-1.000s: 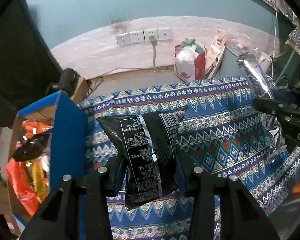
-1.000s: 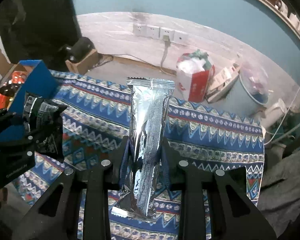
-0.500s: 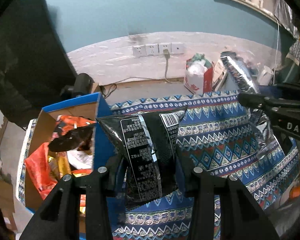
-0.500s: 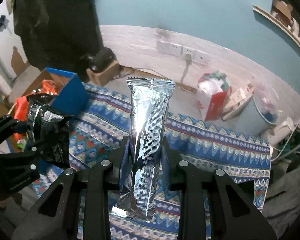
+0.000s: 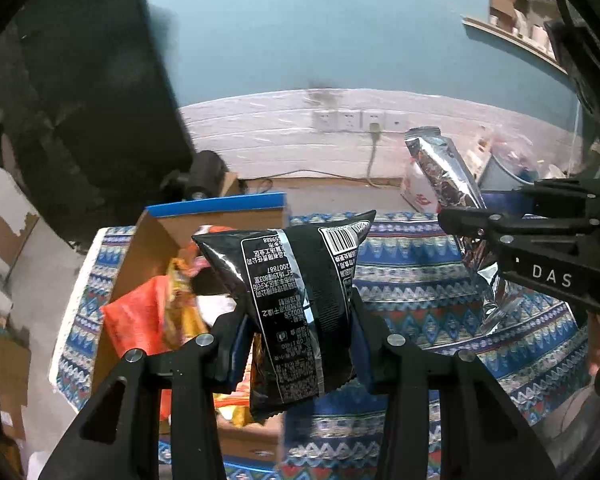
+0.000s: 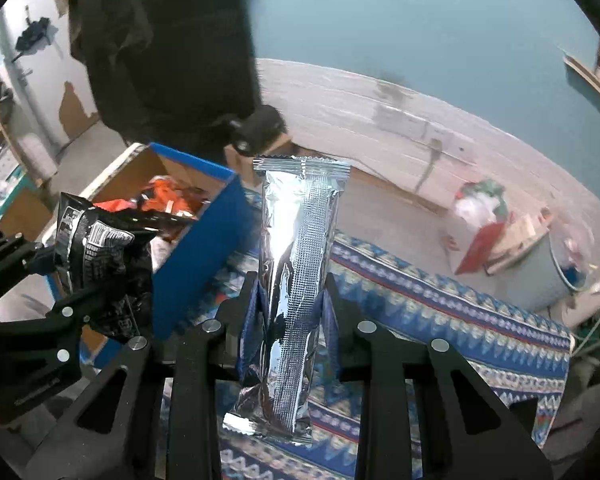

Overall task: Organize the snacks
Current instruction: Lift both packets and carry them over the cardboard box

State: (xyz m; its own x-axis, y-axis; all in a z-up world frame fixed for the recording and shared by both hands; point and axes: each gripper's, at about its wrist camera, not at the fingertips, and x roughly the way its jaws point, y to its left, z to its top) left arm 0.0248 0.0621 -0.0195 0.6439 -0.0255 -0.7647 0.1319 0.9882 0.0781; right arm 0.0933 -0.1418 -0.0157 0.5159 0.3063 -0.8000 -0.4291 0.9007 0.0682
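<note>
A: Which claw is nearer the blue-edged cardboard box (image 5: 220, 204)?
B: The left claw (image 5: 300, 344), clamped on the black crinkly snack bag (image 5: 292, 300) above its opening. The right claw (image 6: 290, 320) grips the upright silver foil packet (image 6: 296, 272) farther right, over the patterned cloth (image 6: 460, 312).

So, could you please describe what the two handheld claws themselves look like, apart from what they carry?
Both the left claw and the right claw are matte black plastic, with angular fingers pierced by triangular cutouts and studded with round silver screw heads. Blue pads line the inner faces of the fingertips. White letters "DAS" mark the right claw's side. No cables or sleeves show.
</note>
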